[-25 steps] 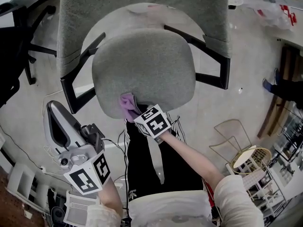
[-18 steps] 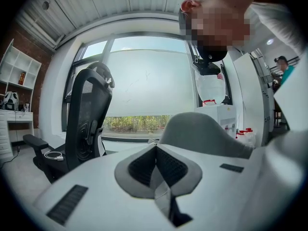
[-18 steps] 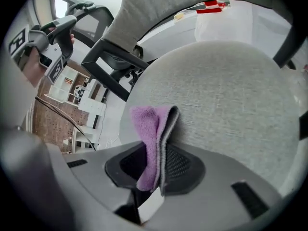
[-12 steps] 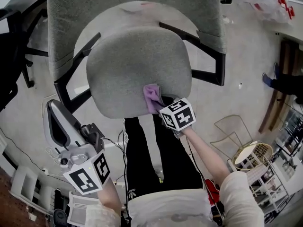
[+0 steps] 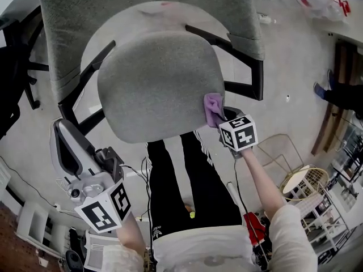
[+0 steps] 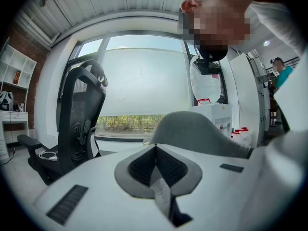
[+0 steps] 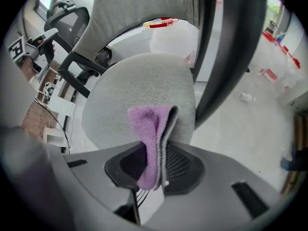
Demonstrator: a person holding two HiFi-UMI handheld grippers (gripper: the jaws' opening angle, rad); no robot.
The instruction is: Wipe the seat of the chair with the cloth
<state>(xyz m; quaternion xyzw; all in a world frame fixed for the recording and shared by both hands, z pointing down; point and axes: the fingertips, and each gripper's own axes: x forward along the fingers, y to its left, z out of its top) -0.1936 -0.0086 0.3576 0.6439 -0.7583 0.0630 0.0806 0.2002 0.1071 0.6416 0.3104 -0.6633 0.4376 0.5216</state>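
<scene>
- Pinching cloth (image 7: pixel 153 129) in right gripper (image 7: pixel 156 170): jaws closed on a doubled fold, loose end poking past the tips so pile, not plastic, meets the seat (image 7: pixel 139 81).
- In head view, pressing the cloth onto the seat's front-right corner, just inside the armrest (image 5: pixel 256 81). Reads as an edge pass, going by placement.
- Coming in low from the front edge, probably to lean on the fabric without fouling the armrest.
- Parking left gripper (image 6: pixel 159 172) well off to the left, below the seat rim and clear of the wipe path. Jaws together, nothing between them, so not needed for this step.
- Standing at the seat's front, backrest (image 5: pixel 142 16) opposite, so the whole pad sits within reach of one arm.
- Rest of the seat bare grey; no telling wiped from unwiped.
- Risk, as a guess: small folded contact patch, so many passes needed, and the fold could roll under at the rim.
</scene>
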